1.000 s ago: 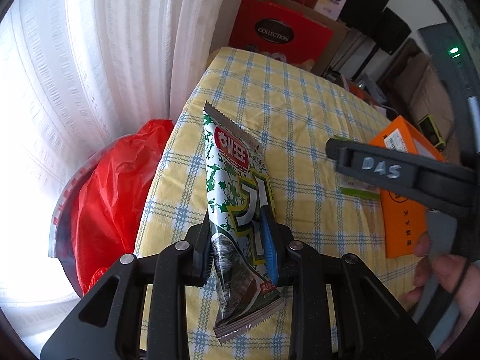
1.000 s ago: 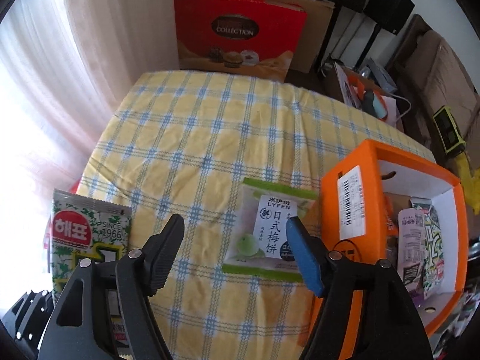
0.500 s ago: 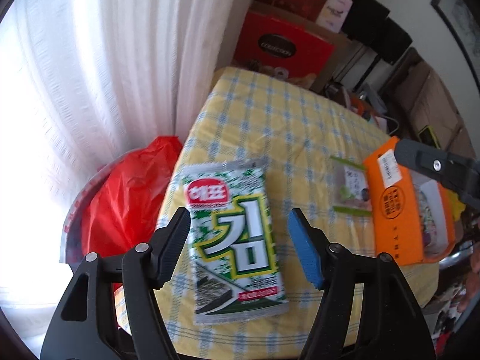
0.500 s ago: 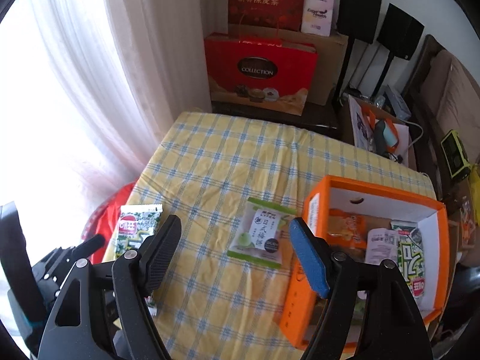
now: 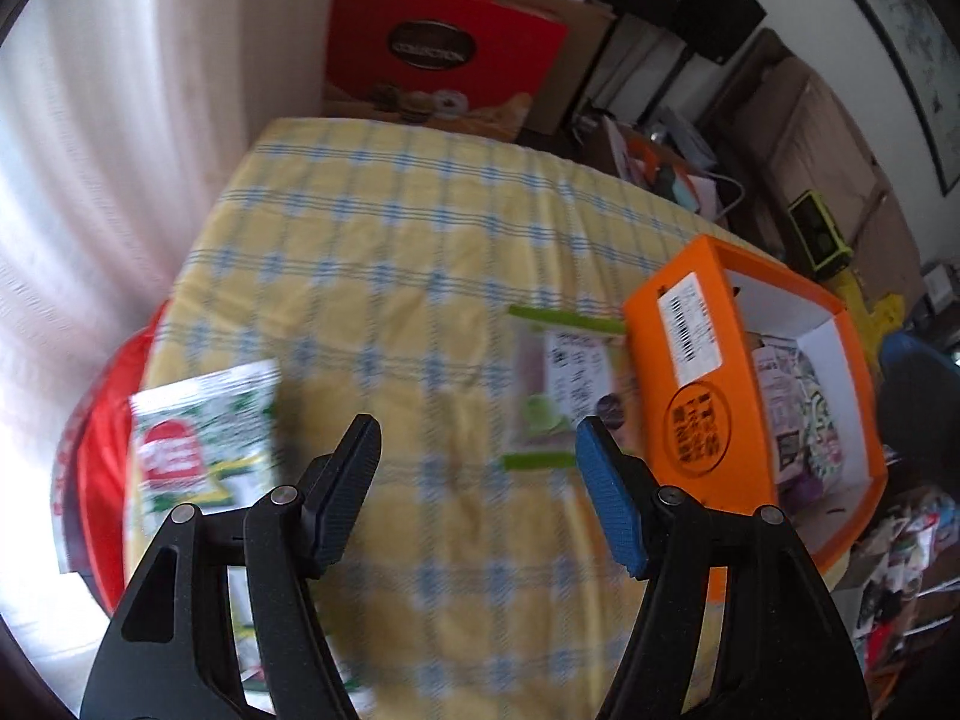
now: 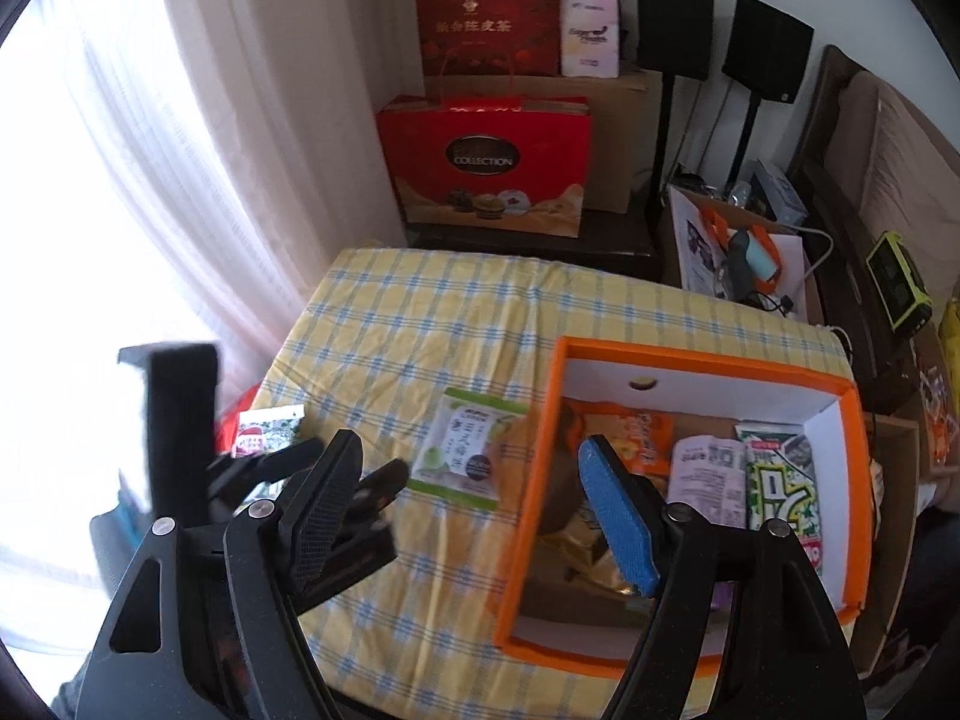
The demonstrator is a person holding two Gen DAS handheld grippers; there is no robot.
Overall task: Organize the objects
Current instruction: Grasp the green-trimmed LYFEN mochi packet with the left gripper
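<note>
Released a moment ago, the seaweed packet [image 5: 201,438] now lies at the worktop [image 5: 384,252] edge.
Both my left tool [image 5: 477,501] and right tool [image 6: 471,510] hang apart and empty; the plum snack [image 6: 468,450] waits beside the orange box [image 6: 708,360].

Bright white curtains [image 6: 198,138] beside the yellow-checked table [image 6: 420,324].

Daylight floods in through the curtain [image 6: 198,138] at nine o'clock, blowing out to pure white there. My left wrist view is smeared with motion blur; the packet [image 5: 198,444] and tablecloth [image 5: 420,276] read soft. My right wrist view is sharper. Both bend hard at the rims, with dark vignetted corners. Shadows stay faint.
</note>
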